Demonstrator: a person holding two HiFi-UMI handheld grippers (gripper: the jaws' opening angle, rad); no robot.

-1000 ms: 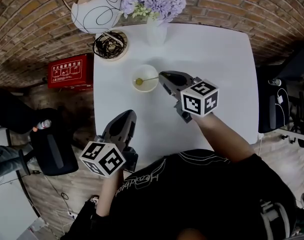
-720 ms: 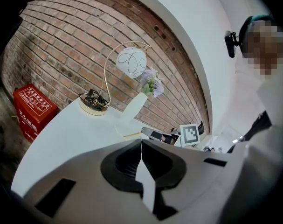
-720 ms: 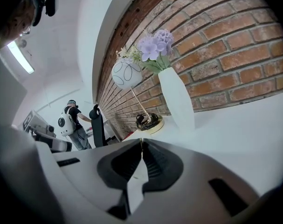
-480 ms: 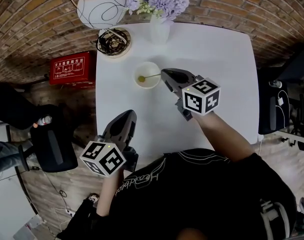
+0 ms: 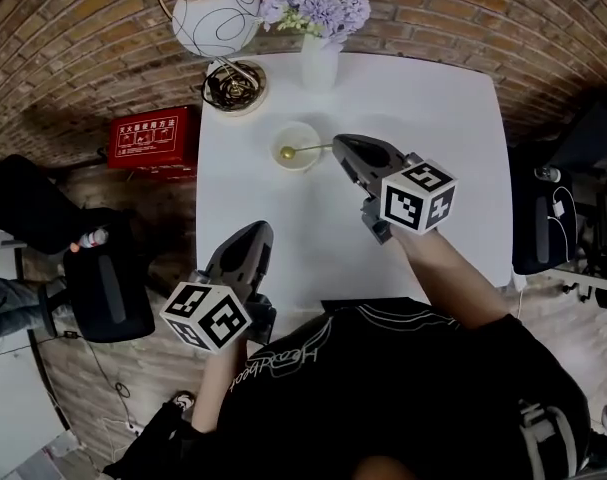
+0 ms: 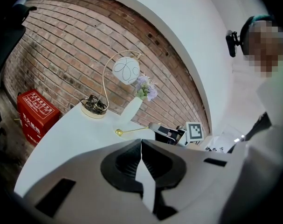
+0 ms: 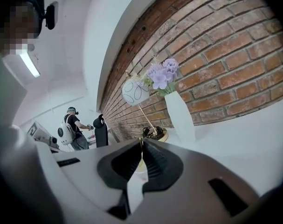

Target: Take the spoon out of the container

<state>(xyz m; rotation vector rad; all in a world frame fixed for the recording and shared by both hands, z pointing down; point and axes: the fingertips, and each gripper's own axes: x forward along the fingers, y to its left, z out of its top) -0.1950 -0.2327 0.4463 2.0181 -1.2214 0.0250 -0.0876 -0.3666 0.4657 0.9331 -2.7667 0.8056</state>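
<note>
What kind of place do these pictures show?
Likely an indoor room staged like a home corner: a white table stands by a brick wall, with a globe lamp and a vase of purple flowers on it, and a red box on the floor.

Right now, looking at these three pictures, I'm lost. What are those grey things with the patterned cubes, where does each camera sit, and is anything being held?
There is no robot here. A person holds a two-jaw tool, called a gripper, in each hand, and the patterned cubes are part of those tools. The wide picture comes from a camera on the person's head, looking down on a white table. The other two come from cameras riding on each gripper, looking along its jaws. On the table stand a small bowl, a white vase of purple flowers and a lamp with a round shade. The right gripper has its jaws closed on the handle of a gold spoon, whose head is over the bowl. The left gripper hangs near the person, jaws together with nothing between them.
</note>
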